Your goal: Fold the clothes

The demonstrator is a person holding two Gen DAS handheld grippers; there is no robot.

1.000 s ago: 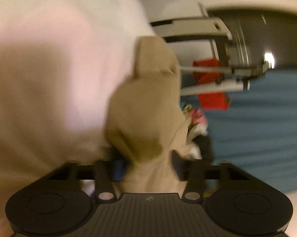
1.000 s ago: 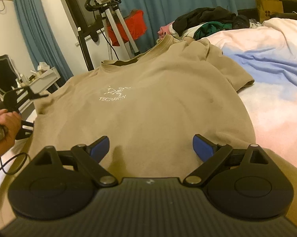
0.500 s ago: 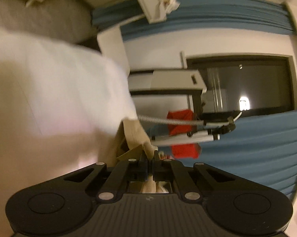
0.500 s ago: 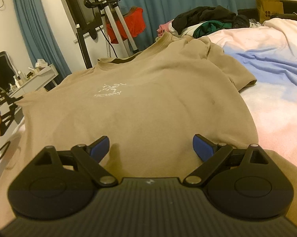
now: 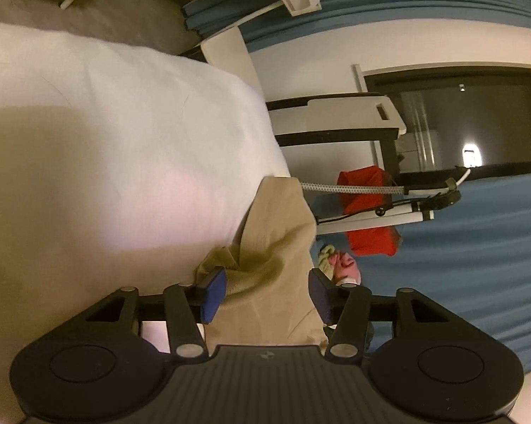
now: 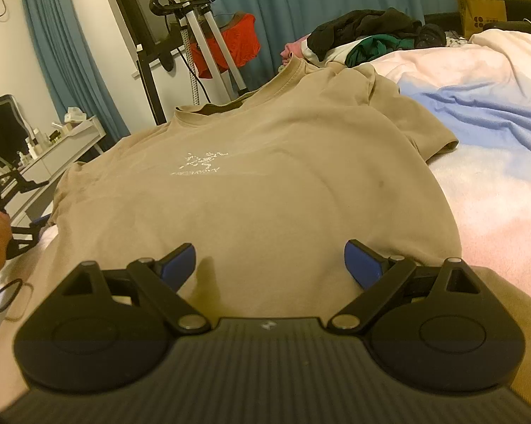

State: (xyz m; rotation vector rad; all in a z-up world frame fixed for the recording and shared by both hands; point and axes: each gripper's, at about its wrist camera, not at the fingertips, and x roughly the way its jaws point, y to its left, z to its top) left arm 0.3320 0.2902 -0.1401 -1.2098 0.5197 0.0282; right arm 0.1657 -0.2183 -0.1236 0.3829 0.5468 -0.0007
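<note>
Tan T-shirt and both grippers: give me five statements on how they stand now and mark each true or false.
1. The tan T-shirt lies spread with its printed chest logo facing up. True.
2. The right gripper is shut on the hem. False: its fingers stand wide apart, open over the cloth.
3. The left gripper is open, with bunched tan cloth between its fingers. True.
4. The T-shirt lies on a bare wooden floor. False: it lies on a bed with pink and blue bedding.
5. A pile of dark clothes sits beyond the collar. True.

Tan T-shirt [image 6: 265, 183] with white chest logo, front up, flat on the bed.
</note>
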